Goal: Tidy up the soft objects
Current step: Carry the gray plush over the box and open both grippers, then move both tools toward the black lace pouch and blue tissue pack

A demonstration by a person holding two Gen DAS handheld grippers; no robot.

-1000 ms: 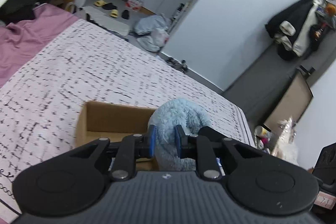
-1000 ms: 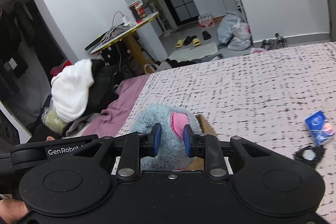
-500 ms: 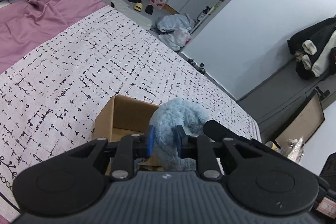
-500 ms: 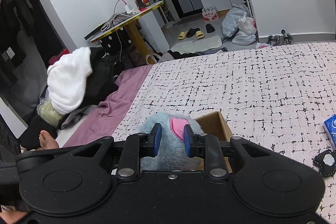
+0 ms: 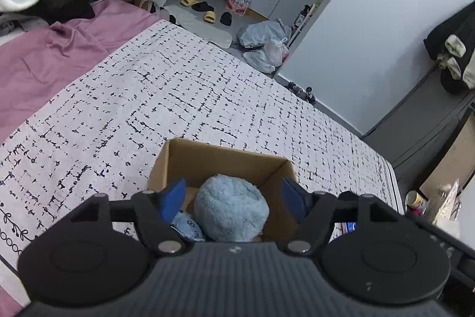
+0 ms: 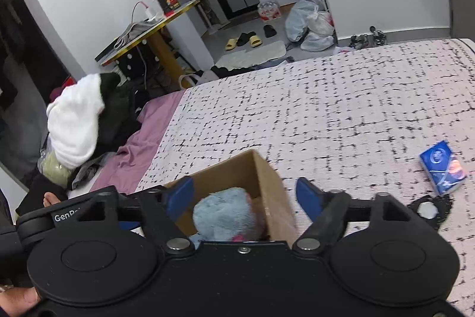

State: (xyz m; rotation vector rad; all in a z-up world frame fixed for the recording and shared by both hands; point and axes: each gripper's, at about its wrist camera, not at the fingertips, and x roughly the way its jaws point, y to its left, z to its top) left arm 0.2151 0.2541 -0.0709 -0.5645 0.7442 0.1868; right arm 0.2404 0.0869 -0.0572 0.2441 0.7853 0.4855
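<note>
Hovering both grippers over cardboard box (image 5: 190,165) on patterned bedspread (image 5: 178,97). Left gripper (image 5: 234,196) spread wide, holding nothing; right gripper (image 6: 245,198) likewise wide, empty. Blue plush toy (image 5: 231,210) sits inside box, fuzzy top near rim height, pink patch low in right view. My judgement: release step. I lift both straight up, pads clear of fur and box walls, so toy stays put. Second small blue item (image 5: 185,226) beside plush; cannot identify.
</note>
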